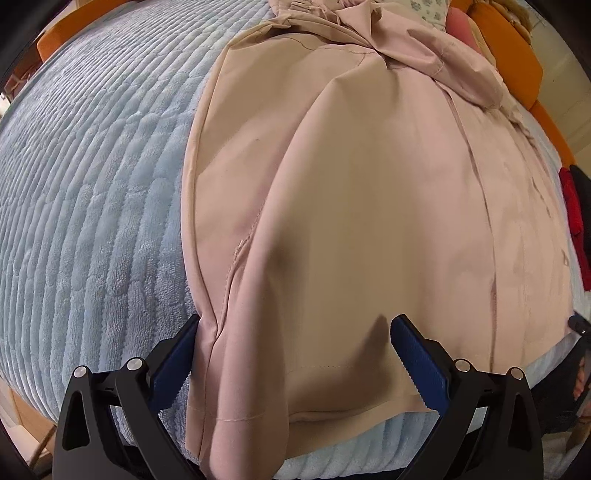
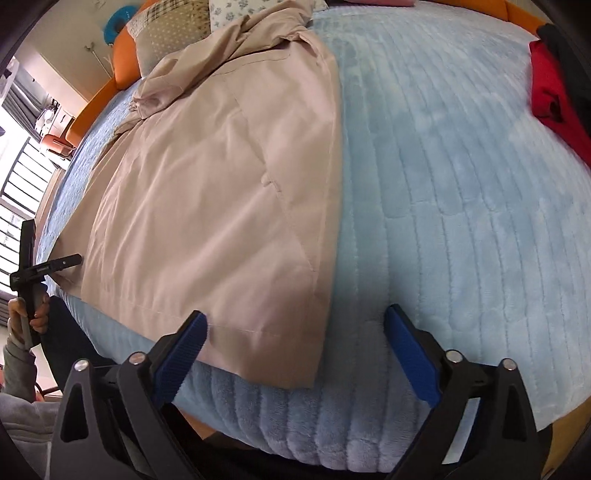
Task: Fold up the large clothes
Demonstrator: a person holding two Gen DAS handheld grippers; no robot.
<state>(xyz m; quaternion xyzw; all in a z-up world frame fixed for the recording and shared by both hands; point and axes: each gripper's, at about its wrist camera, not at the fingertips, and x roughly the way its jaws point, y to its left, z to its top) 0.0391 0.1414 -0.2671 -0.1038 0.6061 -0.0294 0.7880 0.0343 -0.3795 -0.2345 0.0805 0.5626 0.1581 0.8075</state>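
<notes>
— The beige coat (image 1: 369,221), where does it lie?

— Spread flat on the pale blue ribbed bedspread (image 1: 92,203), its hem toward me at the near edge of the bed, its collar end rumpled up at twelve o'clock by the pillows (image 2: 173,26). In my right view it covers the left half of the bed, with bare blanket from one o'clock round to four

— And your left tongs (image 1: 295,354)?

— Spread wide, pointing steeply down over the hem. A folded edge of the coat runs down just beside the blue pad at eight o'clock, perhaps brushing it, while the pad at four o'clock sits over the cloth. The pads do not squeeze anything; the fabric between them lies loose

— The right tongs (image 2: 295,339)?

— Released as well, jaws far apart. The coat's lower right corner sits between them, nearer the pad at eight o'clock, and the other pad stands over bare blanket. Nothing is pinched

— Anything else on the bed?

— A red garment (image 2: 554,85) at two o'clock in my right view, well apart from the coat. At nine o'clock there I see my other hand (image 2: 26,317) on its black handle, at the hem's far corner
</notes>
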